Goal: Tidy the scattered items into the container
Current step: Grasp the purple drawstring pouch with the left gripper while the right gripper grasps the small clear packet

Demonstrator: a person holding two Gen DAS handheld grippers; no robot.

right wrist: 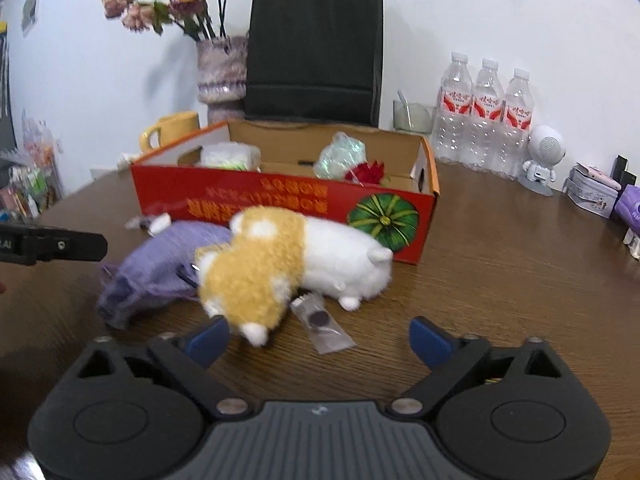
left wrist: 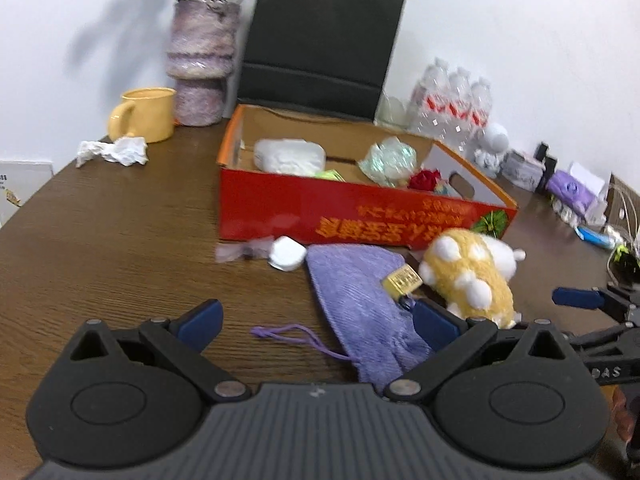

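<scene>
Left wrist view: the left gripper (left wrist: 318, 326), jaws wide apart and empty, hovers over the purple pouch (left wrist: 356, 300), limp cloth lying before the red box (left wrist: 360, 216); best pinched mid-body. Right wrist view: the right gripper (right wrist: 318, 338), jaws likewise apart, faces the plush toy (right wrist: 288, 264) (soft, light, squashy); grip its tan hindquarters.

In front of you the red cardboard box (right wrist: 280, 200) sits open, already holding several items. The tan-and-white plush toy (right wrist: 288, 260) lies on its side beside the crumpled purple pouch (left wrist: 360, 300).
</scene>
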